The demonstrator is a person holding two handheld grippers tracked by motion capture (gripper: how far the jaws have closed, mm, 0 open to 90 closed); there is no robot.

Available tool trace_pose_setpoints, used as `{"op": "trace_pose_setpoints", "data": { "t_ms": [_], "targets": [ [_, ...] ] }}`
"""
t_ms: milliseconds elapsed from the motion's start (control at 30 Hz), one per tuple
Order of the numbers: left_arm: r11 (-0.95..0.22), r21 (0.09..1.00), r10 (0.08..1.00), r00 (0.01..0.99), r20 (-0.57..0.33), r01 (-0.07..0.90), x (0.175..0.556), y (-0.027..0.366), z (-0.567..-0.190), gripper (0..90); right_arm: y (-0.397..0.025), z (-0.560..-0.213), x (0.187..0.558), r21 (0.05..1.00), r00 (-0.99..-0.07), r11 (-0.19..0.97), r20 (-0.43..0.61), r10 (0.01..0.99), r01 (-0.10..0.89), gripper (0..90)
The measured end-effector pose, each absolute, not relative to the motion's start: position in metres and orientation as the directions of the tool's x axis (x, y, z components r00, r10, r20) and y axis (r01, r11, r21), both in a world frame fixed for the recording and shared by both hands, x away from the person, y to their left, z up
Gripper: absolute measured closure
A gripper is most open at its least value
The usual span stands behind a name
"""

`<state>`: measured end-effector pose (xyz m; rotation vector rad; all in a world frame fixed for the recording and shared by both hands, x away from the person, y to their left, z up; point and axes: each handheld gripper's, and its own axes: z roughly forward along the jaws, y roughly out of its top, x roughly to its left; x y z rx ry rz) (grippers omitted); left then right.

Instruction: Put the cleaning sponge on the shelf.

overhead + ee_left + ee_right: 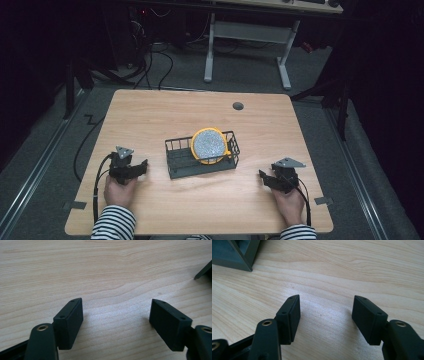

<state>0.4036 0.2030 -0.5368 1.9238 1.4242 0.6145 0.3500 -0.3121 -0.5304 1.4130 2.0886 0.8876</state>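
Observation:
A dark wire rack point(202, 155) sits at the middle of the wooden table point(150, 115). A yellow-rimmed grey speckled plate point(208, 145) stands on edge inside it, leaning toward the right end. My left gripper point(135, 169) rests on the table left of the rack, open, with bare wood between its jaws point(116, 312). My right gripper point(269, 179) rests right of the rack, open too, with nothing between its jaws point(325, 307). A corner of the rack point(235, 253) shows at the upper left of the right gripper view, and a dark edge of the rack point(203, 270) at the right of the left gripper view.
A round grey grommet point(238, 106) is set in the table near its far edge. Beyond the table stand a white desk frame point(250, 45) and cables on the dark floor. Bare wood lies around both grippers.

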Motion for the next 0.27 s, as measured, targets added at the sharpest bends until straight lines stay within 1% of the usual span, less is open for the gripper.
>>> {"op": "trace_pose_setpoints", "data": {
  "t_ms": [267],
  "targets": [
    [-0.186, 0.741, 0.955, 0.296, -0.018, 0.645, 0.4036, 0.2034, -0.5369, 28.4, -0.3122, -0.5304, 0.3501, 0.729, -0.363, 0.262, -0.019, 0.931, 0.632, 39.7]
  ]
}}
